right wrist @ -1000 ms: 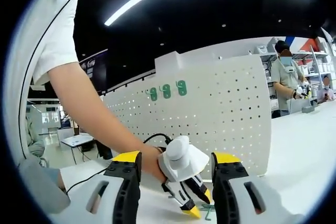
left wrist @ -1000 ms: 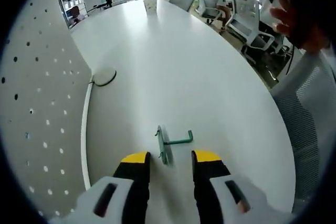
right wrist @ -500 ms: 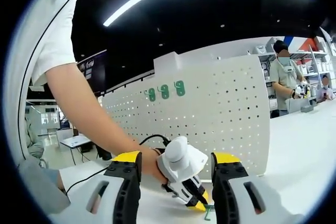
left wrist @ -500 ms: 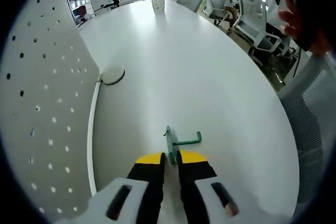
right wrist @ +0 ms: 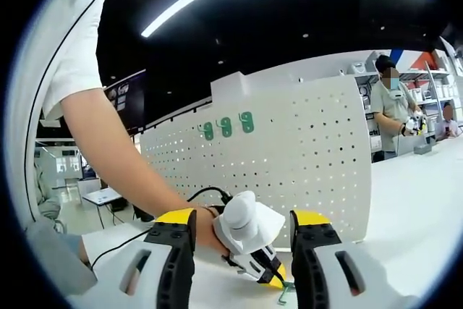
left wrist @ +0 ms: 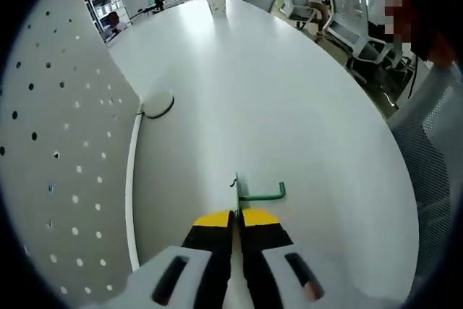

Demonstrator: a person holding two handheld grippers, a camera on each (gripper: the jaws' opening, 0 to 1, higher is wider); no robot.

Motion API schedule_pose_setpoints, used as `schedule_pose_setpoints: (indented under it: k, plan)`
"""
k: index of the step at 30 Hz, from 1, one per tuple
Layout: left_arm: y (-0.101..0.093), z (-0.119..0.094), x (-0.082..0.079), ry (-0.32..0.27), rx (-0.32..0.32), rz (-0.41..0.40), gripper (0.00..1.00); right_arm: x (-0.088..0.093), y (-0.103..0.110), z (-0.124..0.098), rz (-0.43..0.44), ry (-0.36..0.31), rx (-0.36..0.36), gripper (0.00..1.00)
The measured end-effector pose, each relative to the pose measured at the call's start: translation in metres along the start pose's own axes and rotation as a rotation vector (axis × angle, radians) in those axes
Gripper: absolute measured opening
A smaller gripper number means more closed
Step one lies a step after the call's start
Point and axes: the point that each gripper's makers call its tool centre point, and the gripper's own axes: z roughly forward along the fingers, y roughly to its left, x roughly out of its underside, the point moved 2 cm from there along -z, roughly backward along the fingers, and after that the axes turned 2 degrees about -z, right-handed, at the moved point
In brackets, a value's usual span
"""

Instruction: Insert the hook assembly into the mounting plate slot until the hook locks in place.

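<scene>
In the left gripper view my left gripper [left wrist: 234, 216] is shut on the flat base of a green hook assembly [left wrist: 255, 194], which rests on the white table [left wrist: 275, 99]. Its hooked arm sticks out to the right. The white perforated mounting plate [left wrist: 58, 142] stands upright along the left. In the right gripper view my right gripper [right wrist: 242, 216] is open and holds nothing. Past its jaws a person's hand holds the left gripper [right wrist: 249, 240] down on the green hook assembly [right wrist: 286, 294], in front of the mounting plate [right wrist: 304, 150]. Three green hooks [right wrist: 226, 125] hang on that plate.
A white cable with a round disc [left wrist: 156, 103] runs along the plate's foot. A paper cup [left wrist: 215, 6] stands at the table's far end. Office chairs [left wrist: 347, 27] line the right edge. Another person [right wrist: 394, 106] stands beyond the table.
My left gripper's jaws went from wide apart to shut on the green hook's base. The right gripper stayed open and almost still.
</scene>
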Motion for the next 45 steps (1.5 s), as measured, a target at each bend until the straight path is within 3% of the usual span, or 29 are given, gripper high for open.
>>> schedule_pose_setpoints:
  k: [10, 11, 14, 16, 21, 32, 45]
  plan:
    - [-0.002, -0.002, 0.002, -0.014, -0.022, 0.028, 0.03, 0.002, 0.0, 0.001, 0.006, 0.008, -0.004, 0.5]
    - [-0.007, -0.002, -0.001, -0.049, 0.006, -0.009, 0.03, 0.003, 0.0, 0.001, 0.007, 0.009, -0.004, 0.5]
    - [-0.004, -0.004, 0.003, -0.055, -0.017, -0.001, 0.03, 0.003, 0.0, 0.001, 0.011, 0.008, -0.003, 0.5]
    - [-0.005, -0.005, 0.004, -0.075, -0.008, -0.044, 0.03, 0.003, 0.0, 0.001, 0.013, 0.008, -0.001, 0.5]
    - [-0.001, -0.015, 0.0, -0.119, -0.037, -0.033, 0.03, 0.003, -0.001, 0.001, 0.02, 0.008, 0.0, 0.5]
    - [0.0, -0.035, -0.003, -0.211, -0.096, -0.09, 0.03, 0.001, 0.001, 0.001, 0.027, 0.002, -0.003, 0.5]
    - [0.006, -0.064, -0.019, -0.329, -0.149, -0.161, 0.03, 0.0, 0.001, 0.003, 0.028, 0.001, -0.008, 0.5]
